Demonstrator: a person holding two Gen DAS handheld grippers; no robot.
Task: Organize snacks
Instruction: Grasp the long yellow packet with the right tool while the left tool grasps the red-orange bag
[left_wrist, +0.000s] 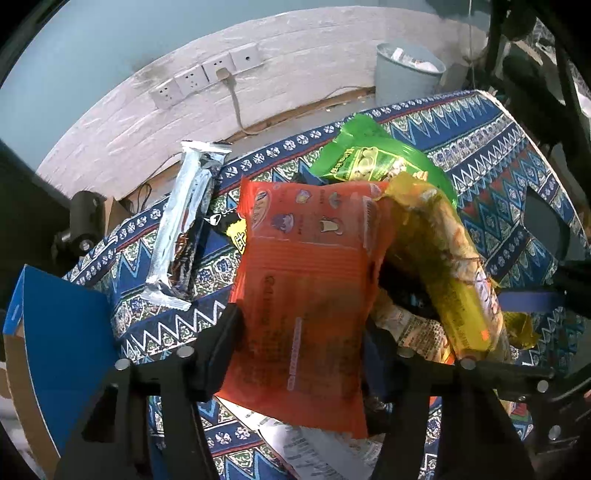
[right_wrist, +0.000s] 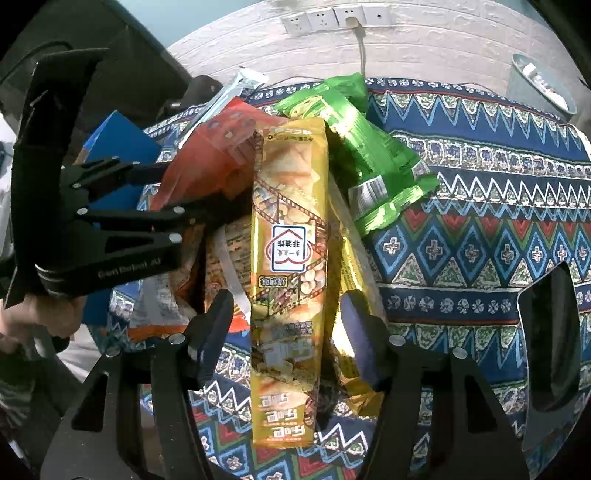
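- Your table (right_wrist: 480, 206), under a patterned blue cloth, carries the whole lot; the snacks are heaped toward its left side in the right wrist view, and the right half of the cloth bears none of them.
- A blue box (left_wrist: 55, 332) stands open at the table's left edge. Nothing can be seen inside it from here, so I judge that sorting has barely begun.
- The orange packet (left_wrist: 306, 295) lies tilted on top of the heap. Your left gripper (left_wrist: 299, 347) straddles its lower half, jaws roughly half open. The left pad is against the packet's edge, but the right pad is hidden behind the packet, so a firm grip cannot be confirmed.
- The yellow packet (right_wrist: 288, 280) lies lengthwise across the heap, beside the orange one and overlapping it. Your right gripper (right_wrist: 284, 339) stands over its lower half, jaws part open with a gap visible on each side; it holds nothing.
- The green packet (right_wrist: 369, 162) rests behind the yellow one, toward the far edge of the table, partly on bare cloth.
- The silver bar (left_wrist: 184, 229) lies apart from the heap near the far left edge, closest to the box.
- Further wrappers sit beneath the pile; they cannot be identified.
- Remaining, in my judgement: every packet is yet to be separated and placed.
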